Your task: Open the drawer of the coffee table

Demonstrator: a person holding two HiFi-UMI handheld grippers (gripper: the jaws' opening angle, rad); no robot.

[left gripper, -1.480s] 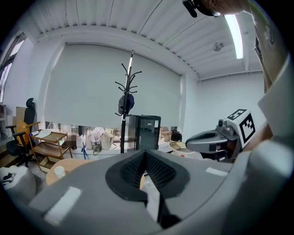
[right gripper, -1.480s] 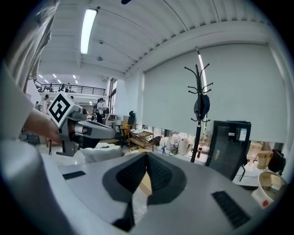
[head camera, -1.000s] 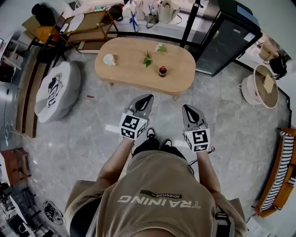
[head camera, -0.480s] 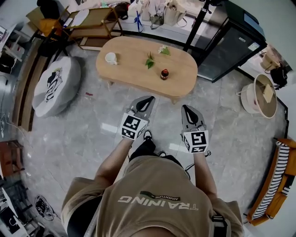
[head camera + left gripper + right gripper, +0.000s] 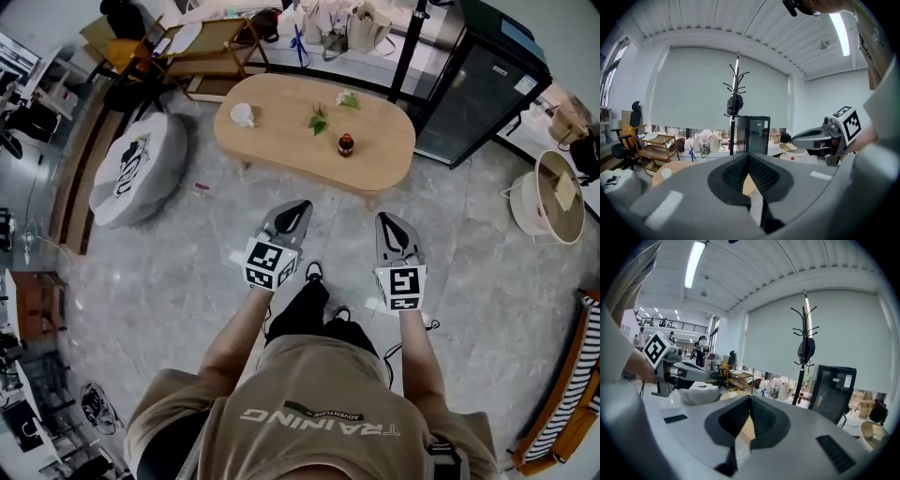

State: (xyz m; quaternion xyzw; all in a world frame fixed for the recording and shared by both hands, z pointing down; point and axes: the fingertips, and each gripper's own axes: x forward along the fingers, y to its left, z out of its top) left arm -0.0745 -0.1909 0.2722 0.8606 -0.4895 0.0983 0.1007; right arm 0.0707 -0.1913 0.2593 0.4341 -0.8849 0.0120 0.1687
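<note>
The oval wooden coffee table (image 5: 281, 141) stands on the grey floor ahead of me. No drawer shows from above. It carries a white cup (image 5: 243, 114), green sprigs (image 5: 318, 121) and a small dark bottle (image 5: 346, 144). My left gripper (image 5: 301, 204) is shut and empty, its tip just short of the table's near edge. My right gripper (image 5: 383, 218) is beside it, also shut and empty. In the left gripper view the closed left gripper (image 5: 748, 156) points over the table (image 5: 656, 173). In the right gripper view the right gripper (image 5: 750, 399) has its pads together.
A grey round pouf (image 5: 134, 171) sits left of the table. A black cabinet (image 5: 483, 84) and a coat stand pole (image 5: 409, 47) are behind its right end, a wooden cart (image 5: 202, 42) behind its left. A round white side table (image 5: 551, 197) stands at the right. My shoes (image 5: 313, 272) are just behind the grippers.
The head view has swung, so the table now sits further right in the frame. Both grippers have drifted slightly with it and stay shut, side by side.
</note>
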